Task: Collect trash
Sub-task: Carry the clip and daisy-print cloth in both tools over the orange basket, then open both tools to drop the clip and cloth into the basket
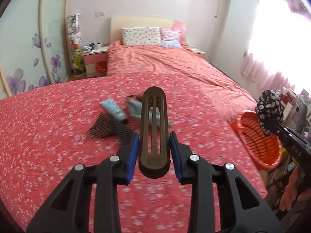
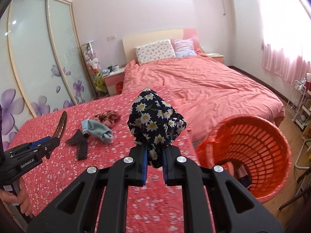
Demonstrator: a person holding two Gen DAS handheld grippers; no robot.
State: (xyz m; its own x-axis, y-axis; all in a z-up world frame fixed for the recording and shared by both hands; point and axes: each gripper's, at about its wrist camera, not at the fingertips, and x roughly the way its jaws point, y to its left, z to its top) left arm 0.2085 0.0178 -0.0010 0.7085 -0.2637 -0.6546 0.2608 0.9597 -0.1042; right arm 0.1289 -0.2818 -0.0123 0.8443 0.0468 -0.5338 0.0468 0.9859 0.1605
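My left gripper (image 1: 154,142) is shut on a brown slotted hair clip (image 1: 153,120), which stands up between the blue pads above the red flowered cover (image 1: 58,136). From the right wrist view, that gripper (image 2: 51,142) and clip (image 2: 61,124) are at the left. My right gripper (image 2: 154,155) is shut on a dark bundle of daisy-print cloth (image 2: 155,120), held beside the orange basket (image 2: 272,136). On the cover lie a pale blue tube (image 1: 113,109), a light blue sock (image 2: 99,131), a black mesh piece (image 1: 105,126) and a brown striped scrunchie (image 2: 107,116).
The orange basket (image 1: 258,141) tilts at the cover's right edge with cloth in its bottom. Behind stands a bed with a pink duvet (image 2: 204,81), and a wardrobe (image 2: 38,48) is on the left. A wire rack (image 2: 299,101) stands at the right. A hand (image 2: 21,200) grips the left handle.
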